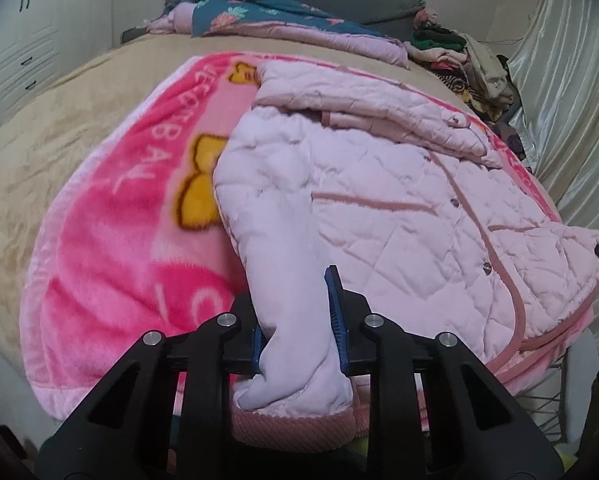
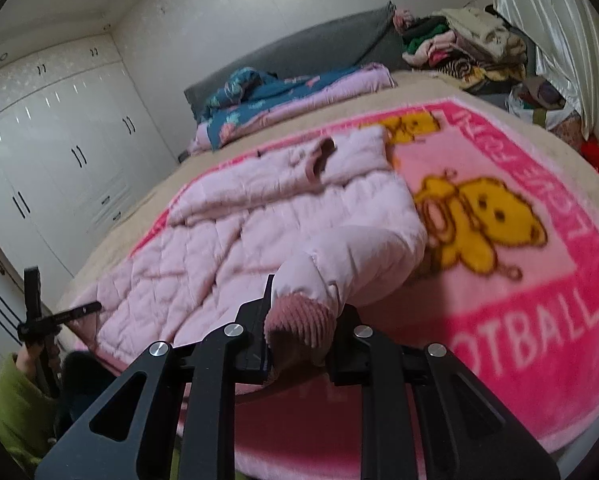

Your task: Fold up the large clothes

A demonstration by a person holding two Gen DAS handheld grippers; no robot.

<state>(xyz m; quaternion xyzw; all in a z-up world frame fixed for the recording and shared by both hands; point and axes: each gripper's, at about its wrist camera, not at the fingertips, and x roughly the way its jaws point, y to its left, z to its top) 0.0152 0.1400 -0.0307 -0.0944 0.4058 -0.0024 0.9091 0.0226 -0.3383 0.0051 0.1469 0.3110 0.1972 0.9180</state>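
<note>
A pale pink quilted jacket [image 1: 379, 200] [image 2: 239, 240] lies spread on a bright pink bear-print blanket [image 1: 119, 240] [image 2: 499, 320] on the bed. My left gripper [image 1: 295, 300] is shut on one sleeve, just above its ribbed cuff [image 1: 291, 428]; the fabric bunches between the blue pads [image 1: 333, 292]. My right gripper [image 2: 305, 304] is shut on the other sleeve at its ribbed pink cuff [image 2: 299, 320]. Both sleeve ends are lifted off the blanket. The right wrist view also shows the left gripper [image 2: 79, 312] at the left, held by a hand in a green sleeve [image 2: 15, 400].
A beige cover [image 1: 39, 140] lies under the blanket. At the head of the bed are a folded teal and lilac quilt [image 1: 259, 20] [image 2: 279, 96] and a grey headboard [image 2: 299, 48]. A pile of clothes [image 1: 459, 60] [image 2: 459, 48] sits by the curtain [image 1: 571, 80]. White wardrobes [image 2: 59, 140] stand beyond.
</note>
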